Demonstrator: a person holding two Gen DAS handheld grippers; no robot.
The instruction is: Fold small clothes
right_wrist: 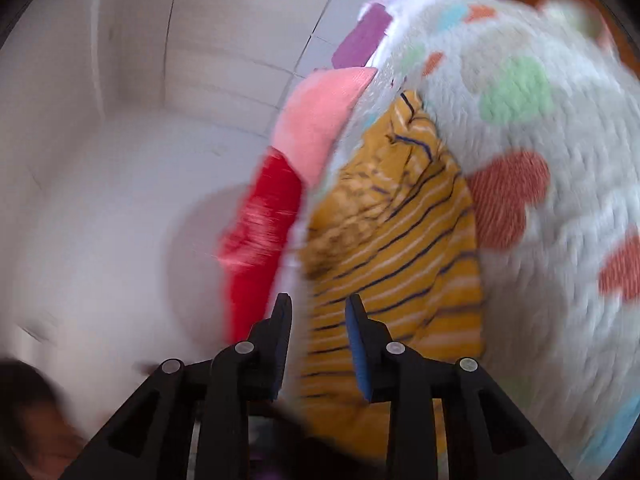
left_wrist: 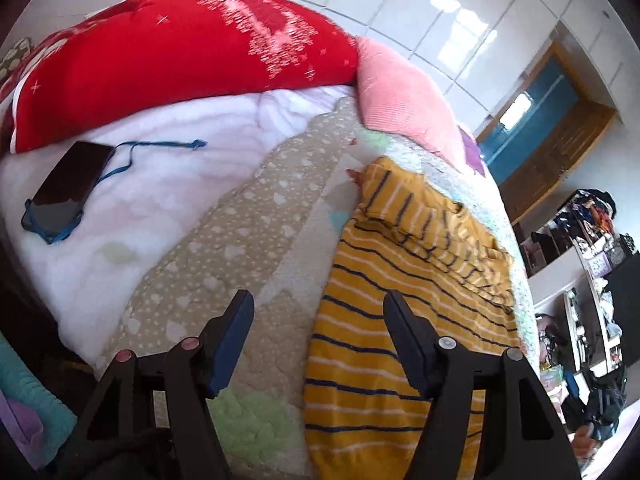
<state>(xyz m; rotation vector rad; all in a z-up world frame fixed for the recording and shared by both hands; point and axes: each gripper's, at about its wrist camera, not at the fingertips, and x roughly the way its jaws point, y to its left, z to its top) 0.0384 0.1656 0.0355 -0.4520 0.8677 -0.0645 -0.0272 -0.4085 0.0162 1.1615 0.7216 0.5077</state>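
We had the small mustard-yellow striped garment (left_wrist: 404, 300) lying on the fleece blanket (left_wrist: 256, 344) of the bed, partly flat, with its far end rucked into a crumpled ridge near the pink cushion (left_wrist: 396, 92). Our left gripper (left_wrist: 318, 306) hovered just above the garment's near-left edge with its fingers spread wide and nothing between them. Our right gripper (right_wrist: 318, 308) pointed at the same garment from its other side; its fingers stood at a narrower gap, empty as far as we could tell, though that view was badly smeared by motion.

We judged the step in hand to be taking hold of the cloth for a fold. To do it well, we needed each gripper to pinch a single edge or corner, not a bunch of layers, and not the fluffy blanket underneath, which could easily come up with it. The rucked far end called for smoothing first, or the fold would lock the wrinkles in. Both grippers would have to lift evenly so the stripes stayed parallel. The phone (left_wrist: 66, 188) with its blue cord lay well apart to the left, by the red pillow (left_wrist: 160, 64), and was no obstacle.
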